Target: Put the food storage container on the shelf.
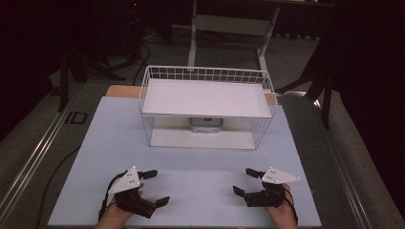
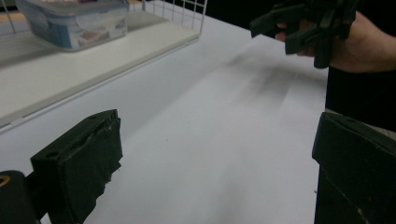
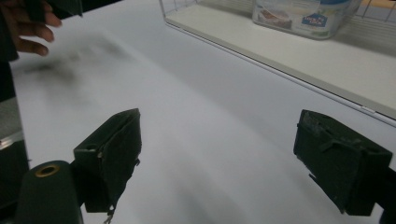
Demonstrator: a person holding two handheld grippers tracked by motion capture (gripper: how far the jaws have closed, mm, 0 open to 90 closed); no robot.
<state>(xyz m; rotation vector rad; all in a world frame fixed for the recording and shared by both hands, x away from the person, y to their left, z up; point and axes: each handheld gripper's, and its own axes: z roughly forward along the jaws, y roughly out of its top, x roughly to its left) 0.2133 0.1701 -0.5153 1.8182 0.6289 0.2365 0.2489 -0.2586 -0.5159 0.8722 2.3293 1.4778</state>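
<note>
While both grippers gape, left gripper (image 1: 156, 187), right gripper (image 1: 241, 181), container (image 1: 206, 124) well beyond.

A dim room with grey carpet floor (image 1: 38, 124), a white-legged desk (image 1: 229, 24) behind, black stands beside.

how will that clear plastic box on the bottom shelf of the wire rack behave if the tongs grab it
The plastic box looks rigid with a snap lid, so it should hold shape rather than flex. Its smooth clear walls may be slippery. It sits flat and low on the rack's lower shelf, so tipping or rolling seems unlikely. Its weight is hard to judge.
</note>
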